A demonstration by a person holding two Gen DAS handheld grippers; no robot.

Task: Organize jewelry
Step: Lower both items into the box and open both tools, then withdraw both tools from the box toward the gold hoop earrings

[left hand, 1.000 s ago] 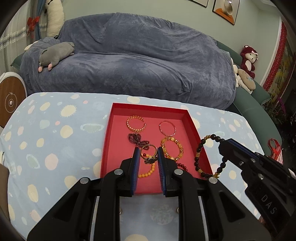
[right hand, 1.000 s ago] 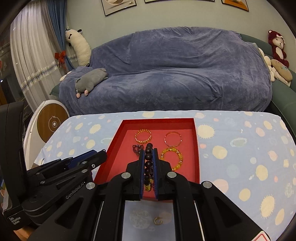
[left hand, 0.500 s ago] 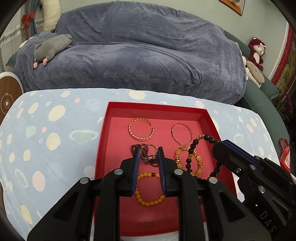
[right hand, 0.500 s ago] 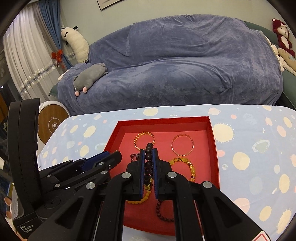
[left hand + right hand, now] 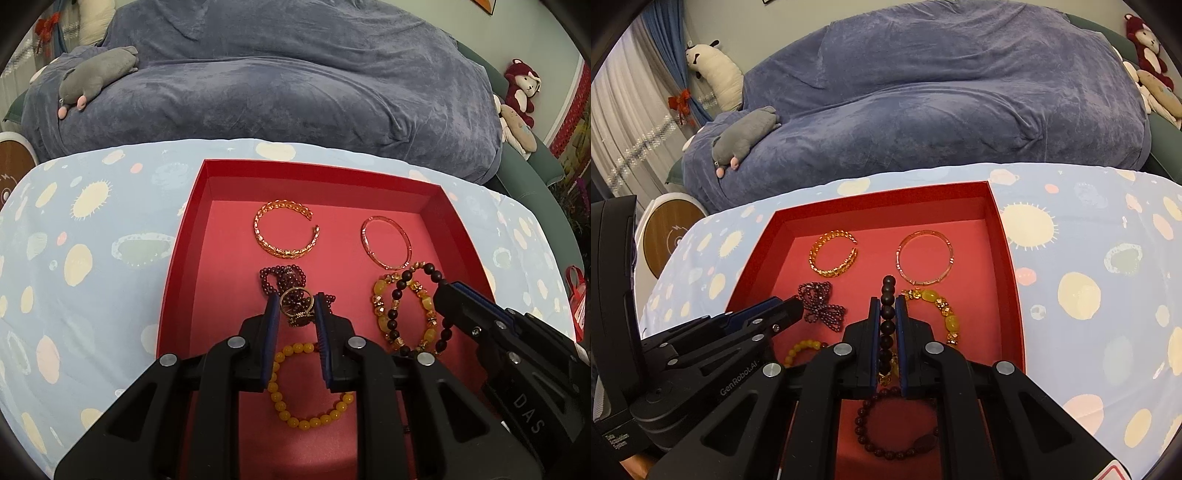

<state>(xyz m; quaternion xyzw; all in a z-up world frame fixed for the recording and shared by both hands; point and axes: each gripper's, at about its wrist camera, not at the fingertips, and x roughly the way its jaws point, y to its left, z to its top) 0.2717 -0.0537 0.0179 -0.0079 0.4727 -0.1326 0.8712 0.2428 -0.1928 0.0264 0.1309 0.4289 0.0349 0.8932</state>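
Here, right hand-held gripper (image 5: 887, 317) clamps dark bead bracelet (image 5: 887, 317) lengthwise; left hand-held gripper (image 5: 295, 308) pinches ring (image 5: 294, 303).

One red tray (image 5: 177, 280) is present. Jewelry pieces counted: eight.

- Metal bangles, two: one open gold cuff (image 5: 285, 233) and one closed rose-gold bangle (image 5: 386, 242).
- Beaded bracelets, five: one garnet cluster (image 5: 820, 306), one yellow strand (image 5: 308, 387), one amber-and-gold strand (image 5: 384, 314), one dark wooden strand (image 5: 421, 308), one dark red strand (image 5: 895, 424).
- Rings, one (image 5: 295, 304).

Handheld grippers, two: left gripper (image 5: 295, 308), right gripper (image 5: 888, 314). Soft toys seen across both views: five.
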